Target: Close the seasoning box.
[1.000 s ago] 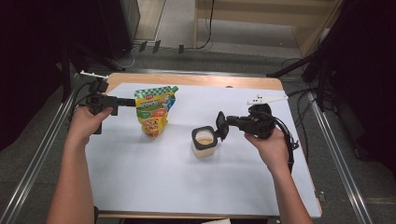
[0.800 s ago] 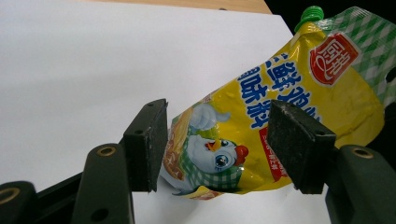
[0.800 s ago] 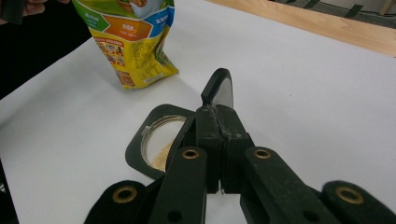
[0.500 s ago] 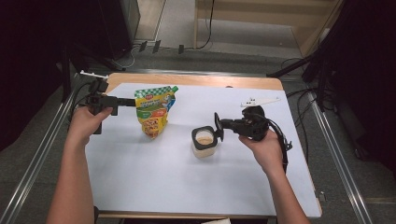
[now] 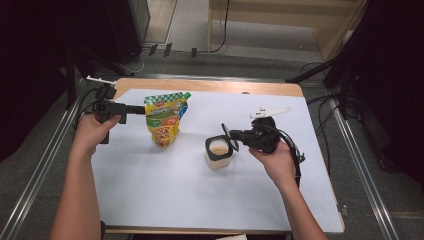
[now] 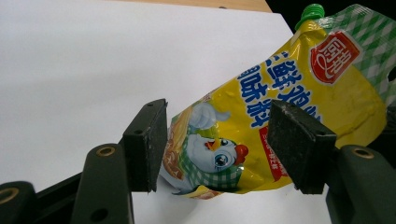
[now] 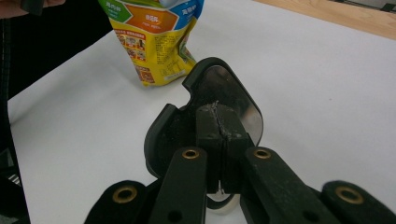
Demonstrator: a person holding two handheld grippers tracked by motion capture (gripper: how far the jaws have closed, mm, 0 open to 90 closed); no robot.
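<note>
- The pouch (image 5: pixel 165 119), yellow with a green-checked top and a green cap, stands upright on the white sheet (image 5: pixel 150 195) covering the bench, toward the far left corner, well in from the near edge.
- In my left gripper view the pouch (image 6: pixel 285 102) fills the space between the two pads, printed with a cartoon chicken and blue lettering; its lower end hangs just above the sheet (image 6: pixel 93 60).
- My left gripper (image 5: pixel 137 108) comes in level from the left edge and is clamped on the pouch's upper left side; in its own view each pad (image 6: pixel 150 140) sits against the foil.
- To the right of the pouch, near the middle of the bench, stands a small clear container (image 5: pixel 218 152) with a black rim and pale contents, apart from the pouch.
- Its hinged black lid (image 5: pixel 226 135) stands up at the container's right rim.
- My right gripper (image 5: pixel 235 138) reaches in from the right, its jaws pressed together on that lid; in the right gripper view the lid (image 7: pixel 205 112) shows as a dark rounded plate with a shiny inner face, pinched between the closed pads (image 7: pixel 208 135).
- Behind the lid in that view the pouch (image 7: pixel 154 37) stands on the sheet (image 7: pixel 327 93).
- Bare wood of the bench (image 5: pixel 210 86) shows along the far edge.
</note>
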